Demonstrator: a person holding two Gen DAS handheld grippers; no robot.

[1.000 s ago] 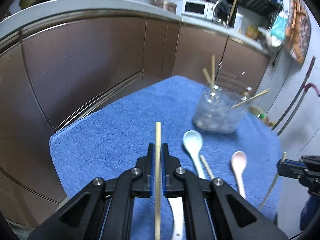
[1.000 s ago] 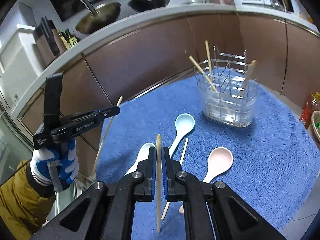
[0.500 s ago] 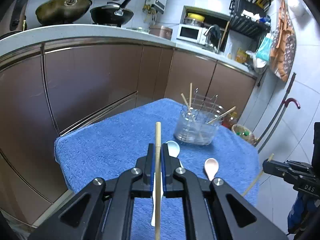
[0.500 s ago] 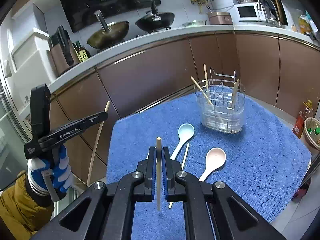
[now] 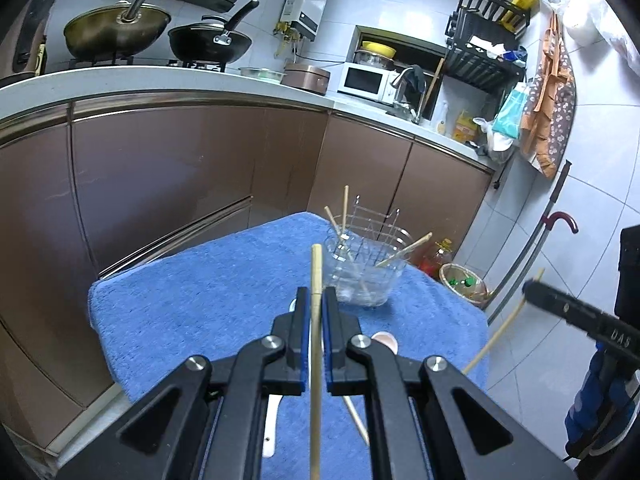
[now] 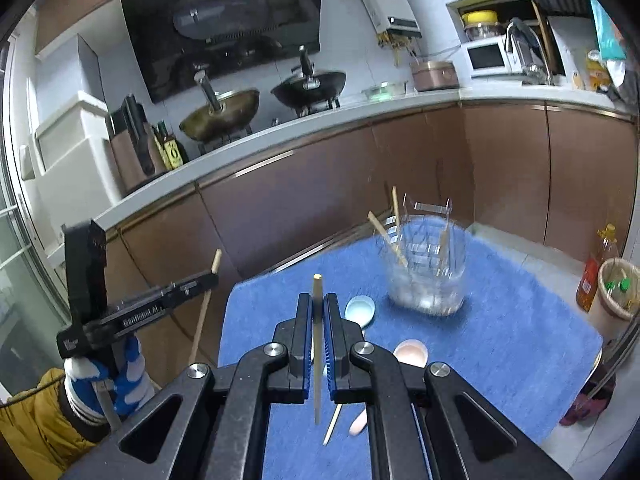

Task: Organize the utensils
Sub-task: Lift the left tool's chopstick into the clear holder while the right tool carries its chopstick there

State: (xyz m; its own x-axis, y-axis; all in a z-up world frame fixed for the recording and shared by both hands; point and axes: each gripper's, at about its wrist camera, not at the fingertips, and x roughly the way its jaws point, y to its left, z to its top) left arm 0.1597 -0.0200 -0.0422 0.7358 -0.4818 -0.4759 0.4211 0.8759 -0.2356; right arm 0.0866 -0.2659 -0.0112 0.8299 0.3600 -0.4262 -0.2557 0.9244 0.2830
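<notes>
Above the blue towel (image 5: 192,312) both grippers hang with jaws clamped — the left gripper (image 5: 316,300) pinches a wooden chopstick (image 5: 316,344) upright, and the right gripper (image 6: 318,308) pinches its own chopstick (image 6: 317,360) the same way. At the far side of the towel stands the clear holder (image 6: 428,276) with several chopsticks leaning inside. Nearer, a pale blue spoon (image 6: 361,310) and a pink spoon (image 6: 411,354) lie flat, a loose chopstick (image 6: 333,424) beside them — all untouched.
</notes>
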